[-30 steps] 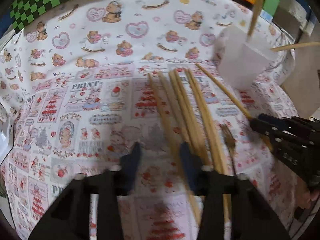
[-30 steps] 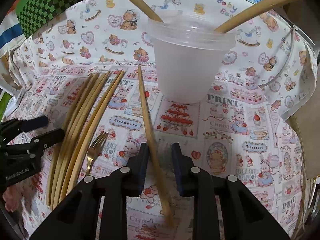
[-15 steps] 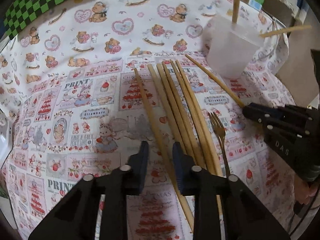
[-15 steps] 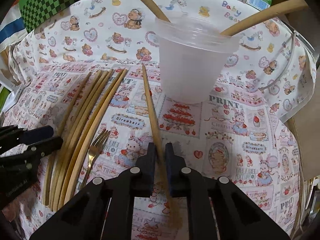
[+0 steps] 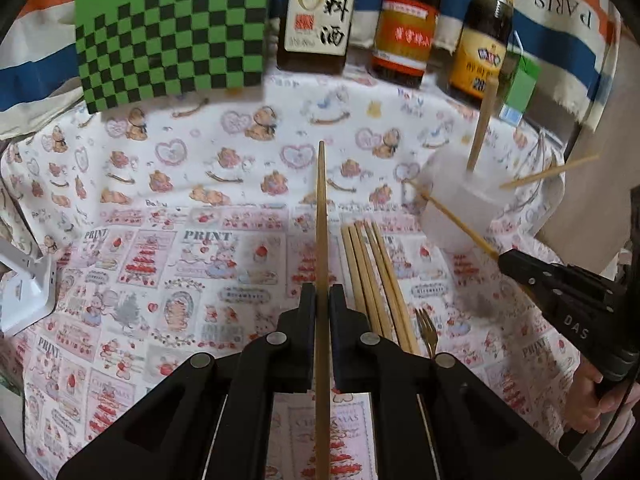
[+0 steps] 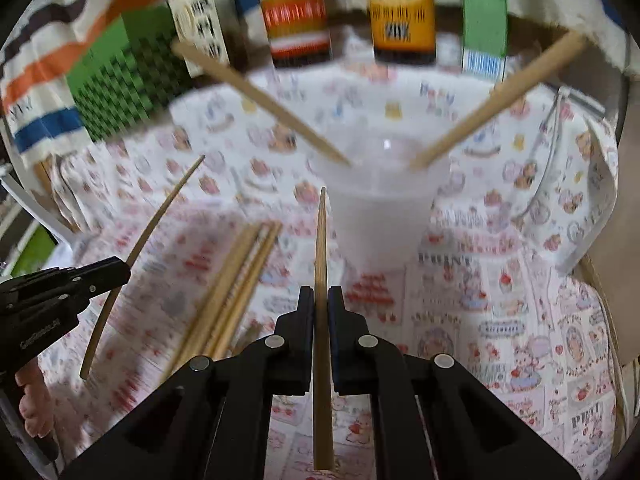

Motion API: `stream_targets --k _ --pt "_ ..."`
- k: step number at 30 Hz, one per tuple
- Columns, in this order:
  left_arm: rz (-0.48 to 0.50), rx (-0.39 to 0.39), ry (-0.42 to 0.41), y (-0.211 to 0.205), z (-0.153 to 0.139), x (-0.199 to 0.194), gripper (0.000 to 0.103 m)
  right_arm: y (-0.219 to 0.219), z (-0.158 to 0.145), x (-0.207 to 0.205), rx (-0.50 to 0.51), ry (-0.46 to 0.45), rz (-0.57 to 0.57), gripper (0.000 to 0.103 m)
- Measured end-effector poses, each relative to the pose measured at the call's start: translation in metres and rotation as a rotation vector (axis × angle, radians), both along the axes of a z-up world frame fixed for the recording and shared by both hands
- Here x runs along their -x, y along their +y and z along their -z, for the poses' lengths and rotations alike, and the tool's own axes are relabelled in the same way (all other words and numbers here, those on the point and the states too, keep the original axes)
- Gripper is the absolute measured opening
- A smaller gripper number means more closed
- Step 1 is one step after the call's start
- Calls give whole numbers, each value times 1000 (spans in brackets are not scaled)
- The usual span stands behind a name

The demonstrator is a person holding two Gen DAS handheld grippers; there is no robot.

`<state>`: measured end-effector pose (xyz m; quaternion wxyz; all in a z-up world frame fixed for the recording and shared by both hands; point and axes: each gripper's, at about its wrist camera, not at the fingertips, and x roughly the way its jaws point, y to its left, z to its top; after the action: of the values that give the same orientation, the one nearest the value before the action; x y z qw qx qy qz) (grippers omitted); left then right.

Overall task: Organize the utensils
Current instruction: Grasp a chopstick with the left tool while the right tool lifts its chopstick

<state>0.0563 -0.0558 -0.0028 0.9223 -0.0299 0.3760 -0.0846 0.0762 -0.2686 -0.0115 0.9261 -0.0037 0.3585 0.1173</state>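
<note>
Holding one chopstick apiece, both grippers are working above the printed cloth [image 5: 168, 248]. The left gripper [image 5: 321, 292] is clamped on a chopstick [image 5: 321, 216] that is running straight up the middle of the left view, its tip reaching the upper centre. The right gripper [image 6: 321, 294] is closing its jaws on a second chopstick [image 6: 320, 240], already pinched between them and pointing at the cup [image 6: 380, 216] in the centre of the right view.

These sticks are looking light, stiff and smooth, so I am judging they will pivot or slip if pinched near an end. Each one is being held partway along its length, with a long stretch ahead of the jaws and a shorter one behind, which seems sensible for steering the tip into the cup.

Compared with a second ago, both pairs of jaws were standing apart over sticks lying flat on the cloth. Now both sticks are off the cloth and both views are tilting higher, bringing the bottles [image 5: 404, 20] at the top into sight.

Four more chopsticks [image 5: 372, 276] and a fork [image 5: 427, 326] are lying on the cloth at lower right of the left view. Two chopsticks [image 6: 496, 100] are already leaning in the cup.
</note>
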Motion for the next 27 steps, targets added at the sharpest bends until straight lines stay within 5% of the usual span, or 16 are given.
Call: stream_targets --k 5,11,15,27 --pt "-22 -6 56 5 9 -9 6 1 -17 10 -22 -78 -25 8" --pt "-58 -45 107 9 32 -22 6 8 10 -8 2 51 -30 8" --pt "-111 -82 129 17 45 -32 6 16 24 -13 63 59 -33 8" --pt "-94 -63 158 30 54 -43 6 16 42 -22 37 139 -52 8"
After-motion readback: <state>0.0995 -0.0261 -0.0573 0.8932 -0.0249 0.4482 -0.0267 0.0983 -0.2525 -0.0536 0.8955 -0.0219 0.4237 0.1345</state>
